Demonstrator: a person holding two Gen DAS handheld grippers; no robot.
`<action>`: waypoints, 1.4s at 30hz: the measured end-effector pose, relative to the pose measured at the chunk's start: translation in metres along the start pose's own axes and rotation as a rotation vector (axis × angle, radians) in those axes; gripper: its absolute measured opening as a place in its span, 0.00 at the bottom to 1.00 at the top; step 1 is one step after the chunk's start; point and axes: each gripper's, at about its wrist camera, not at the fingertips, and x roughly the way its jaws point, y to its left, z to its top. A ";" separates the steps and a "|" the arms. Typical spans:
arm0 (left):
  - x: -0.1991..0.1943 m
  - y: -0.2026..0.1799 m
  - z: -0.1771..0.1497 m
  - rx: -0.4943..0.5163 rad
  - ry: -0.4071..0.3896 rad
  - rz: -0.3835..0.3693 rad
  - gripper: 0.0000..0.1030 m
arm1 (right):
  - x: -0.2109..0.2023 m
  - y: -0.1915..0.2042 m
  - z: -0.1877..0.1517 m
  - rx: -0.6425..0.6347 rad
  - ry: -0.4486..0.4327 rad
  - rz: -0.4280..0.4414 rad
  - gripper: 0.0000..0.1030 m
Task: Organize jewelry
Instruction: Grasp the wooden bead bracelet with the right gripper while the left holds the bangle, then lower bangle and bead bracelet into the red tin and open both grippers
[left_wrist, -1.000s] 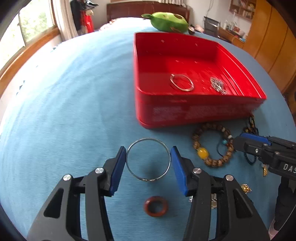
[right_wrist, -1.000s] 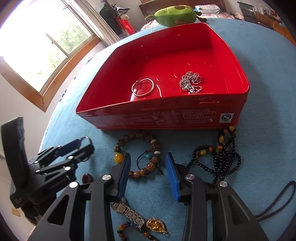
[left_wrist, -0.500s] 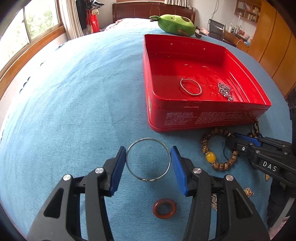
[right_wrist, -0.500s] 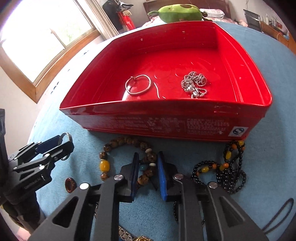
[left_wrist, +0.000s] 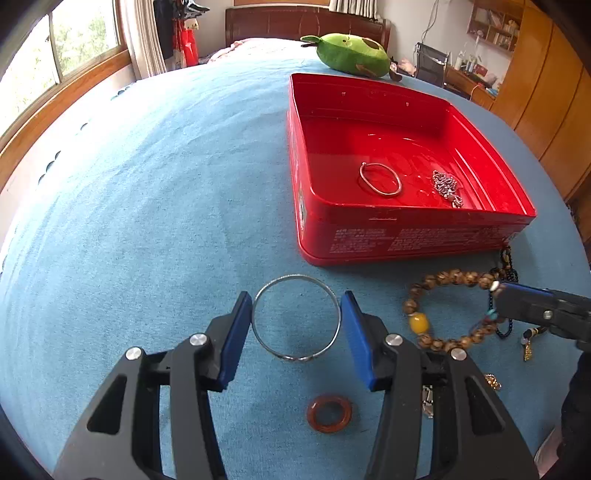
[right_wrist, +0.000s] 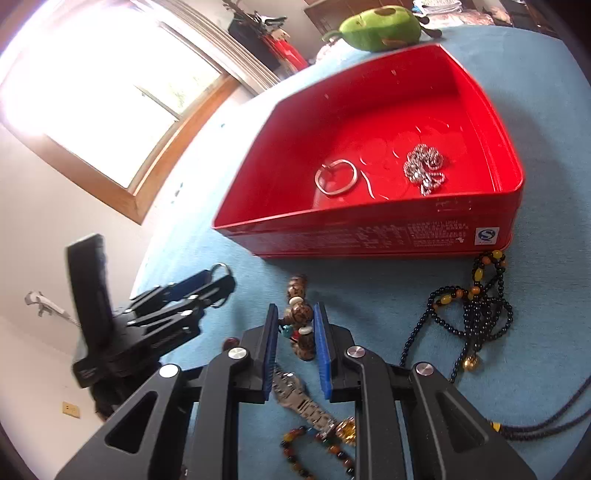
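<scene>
My left gripper is shut on a large silver bangle, its blue pads pressing both sides, just above the blue cloth. That gripper also shows at the left of the right wrist view. My right gripper is shut on one side of a brown wooden bead bracelet. The rest of the bracelet lies on the cloth in front of the red tin. In the tin lie a small silver bangle and a silver chain.
A red-brown ring lies under my left gripper. A black bead necklace, a metal watch, a coloured bead string and a dark cord lie near my right gripper. A green plush toy sits behind the tin.
My right gripper's jaws closed on the wooden bead bracelet, then tilted and rose a little. My left gripper kept still with the bangle.
</scene>
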 end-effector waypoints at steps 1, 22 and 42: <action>-0.001 0.000 0.000 0.000 -0.002 -0.001 0.47 | -0.004 0.002 -0.001 -0.005 -0.009 0.004 0.19; -0.026 -0.008 0.000 0.018 -0.038 -0.041 0.47 | -0.047 0.008 -0.002 -0.042 -0.104 -0.027 0.19; -0.052 -0.041 0.076 0.053 -0.135 -0.059 0.47 | -0.080 0.017 0.069 -0.049 -0.229 -0.090 0.19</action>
